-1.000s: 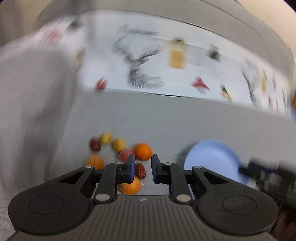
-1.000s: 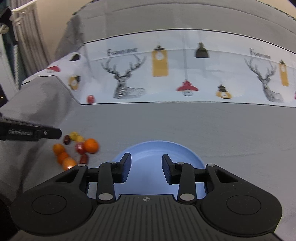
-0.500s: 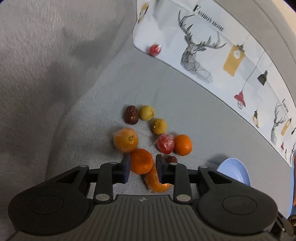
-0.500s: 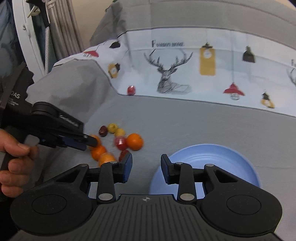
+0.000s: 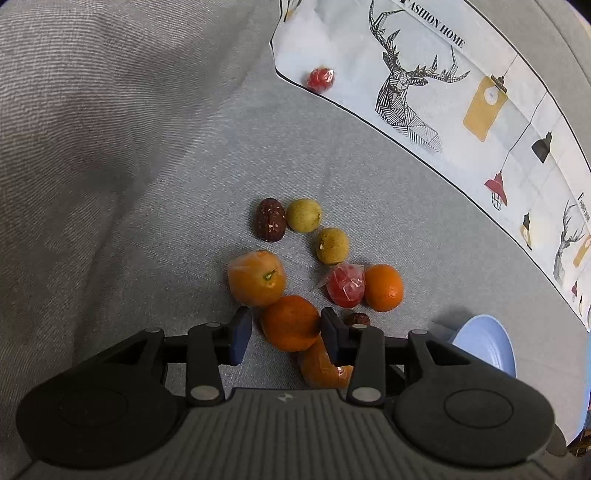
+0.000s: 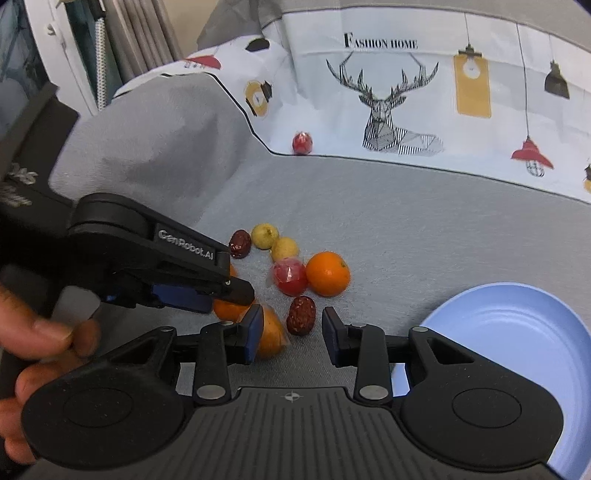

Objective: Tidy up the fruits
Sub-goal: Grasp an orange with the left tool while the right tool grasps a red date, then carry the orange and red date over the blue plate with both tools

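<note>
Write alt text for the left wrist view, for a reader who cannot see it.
The left tongs hang open around an orange at the near edge of a fruit cluster on grey cloth, their jaws having just been opening. Beyond lie more oranges, two yellow-green fruits, dark dates and a wrapped red fruit; a blue plate sits at right.

the words "fashion home" stood printed in black capitals on the white deer-patterned cloth [image 6: 380,42], above the antlers of the deer drawing [image 6: 384,110]. the same words showed on that cloth in the left wrist view [image 5: 436,26], beside the deer's antlers, and a cut-off repeat sat near the right edge, too small to read whole. the side of the left gripper [image 6: 236,295] carried a grey label reading "cenrobot.ai". pale lettering at the far left of the right wrist view was too blurred to read.
</note>
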`<action>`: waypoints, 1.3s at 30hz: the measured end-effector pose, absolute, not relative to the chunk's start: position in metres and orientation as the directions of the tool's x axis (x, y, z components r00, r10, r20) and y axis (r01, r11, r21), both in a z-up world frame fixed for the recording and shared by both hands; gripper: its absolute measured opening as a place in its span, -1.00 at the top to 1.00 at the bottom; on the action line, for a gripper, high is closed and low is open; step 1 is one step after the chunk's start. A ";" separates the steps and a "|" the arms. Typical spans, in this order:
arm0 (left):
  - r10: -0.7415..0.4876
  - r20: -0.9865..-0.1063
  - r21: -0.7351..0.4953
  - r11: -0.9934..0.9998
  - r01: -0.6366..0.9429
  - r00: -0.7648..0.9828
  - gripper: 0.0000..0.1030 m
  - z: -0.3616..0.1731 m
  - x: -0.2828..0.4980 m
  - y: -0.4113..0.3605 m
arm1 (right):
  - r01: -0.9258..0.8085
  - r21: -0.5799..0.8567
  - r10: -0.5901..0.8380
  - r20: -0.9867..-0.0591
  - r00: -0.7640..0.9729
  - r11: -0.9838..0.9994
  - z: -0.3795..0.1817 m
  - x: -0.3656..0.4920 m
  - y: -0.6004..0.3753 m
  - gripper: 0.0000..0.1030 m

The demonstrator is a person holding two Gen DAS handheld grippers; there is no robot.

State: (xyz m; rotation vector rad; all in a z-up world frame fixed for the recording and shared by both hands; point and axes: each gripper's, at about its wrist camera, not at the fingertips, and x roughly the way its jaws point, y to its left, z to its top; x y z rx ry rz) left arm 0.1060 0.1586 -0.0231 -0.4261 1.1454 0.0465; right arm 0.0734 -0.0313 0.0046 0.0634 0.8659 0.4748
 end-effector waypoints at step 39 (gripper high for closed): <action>-0.124 -0.822 -0.200 0.977 -0.079 0.556 0.27 0.039 0.083 0.103 | -0.283 0.140 0.308 -0.610 0.730 0.949 0.111 0.063 -0.139 0.57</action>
